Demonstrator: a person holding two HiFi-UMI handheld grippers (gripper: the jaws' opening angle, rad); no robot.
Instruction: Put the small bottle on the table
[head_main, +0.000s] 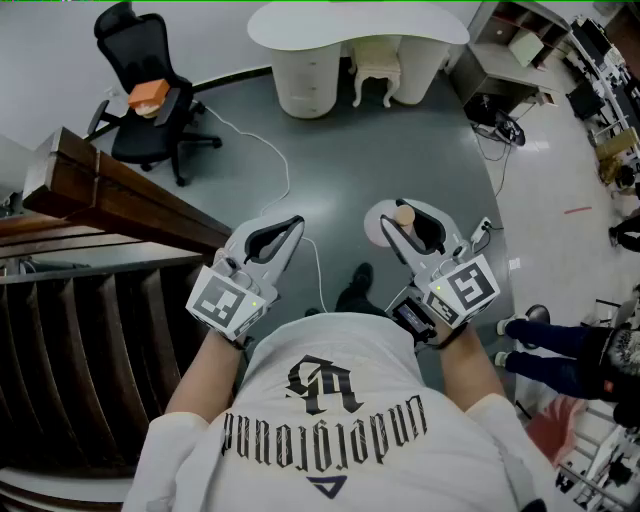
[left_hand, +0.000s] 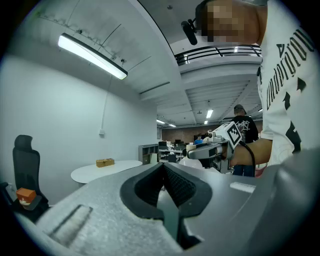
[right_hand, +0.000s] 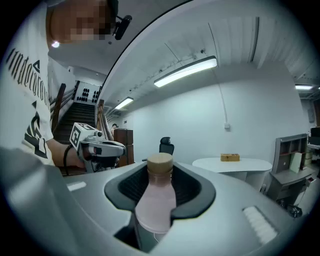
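Note:
A small pink bottle (head_main: 401, 232) with a tan cap lies between the jaws of my right gripper (head_main: 405, 215), which is shut on it. In the right gripper view the bottle (right_hand: 156, 200) stands with its cap toward the jaw tips, and the right gripper (right_hand: 160, 167) points roughly level at the room. My left gripper (head_main: 285, 228) hangs beside it at the left, its jaws together with nothing in them. The left gripper view shows the left gripper (left_hand: 163, 167) with pads meeting at the tip. A white round-edged table (head_main: 350, 25) stands far ahead across the grey floor.
A black office chair (head_main: 150, 95) with an orange thing on it stands at the far left. A wooden stair rail (head_main: 120, 195) runs along my left. A white stool (head_main: 378, 65) sits under the table. A small wooden box (right_hand: 230, 157) lies on the table. A person's legs (head_main: 560, 340) are at my right.

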